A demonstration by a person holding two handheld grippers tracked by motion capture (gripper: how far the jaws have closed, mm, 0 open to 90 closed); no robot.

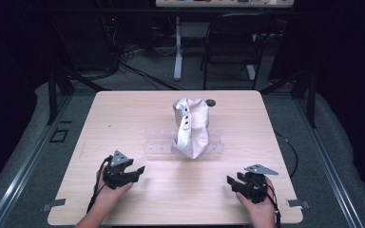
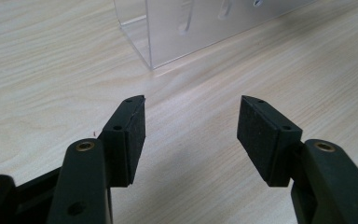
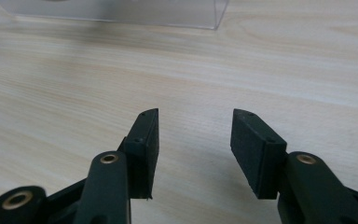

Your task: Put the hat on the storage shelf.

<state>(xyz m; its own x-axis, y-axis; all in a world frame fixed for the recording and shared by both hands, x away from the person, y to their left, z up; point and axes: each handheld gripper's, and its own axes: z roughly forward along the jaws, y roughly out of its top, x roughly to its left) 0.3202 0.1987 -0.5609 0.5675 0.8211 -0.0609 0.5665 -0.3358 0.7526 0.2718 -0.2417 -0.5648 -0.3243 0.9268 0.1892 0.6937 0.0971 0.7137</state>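
Crumpled grey garment (image 1: 191, 127) on clear stand (image 1: 158, 142), mid-table, well beyond both hand-held grippers, left (image 1: 135, 172) and right (image 1: 233, 182) released.

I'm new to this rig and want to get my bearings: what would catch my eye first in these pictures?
A crumpled silver-grey bag stands near the middle of the pale wooden table, on a clear plastic holder. Nearer the person, the black left gripper and black right gripper sit low over the table's near edge, both with jaws apart and nothing between them.
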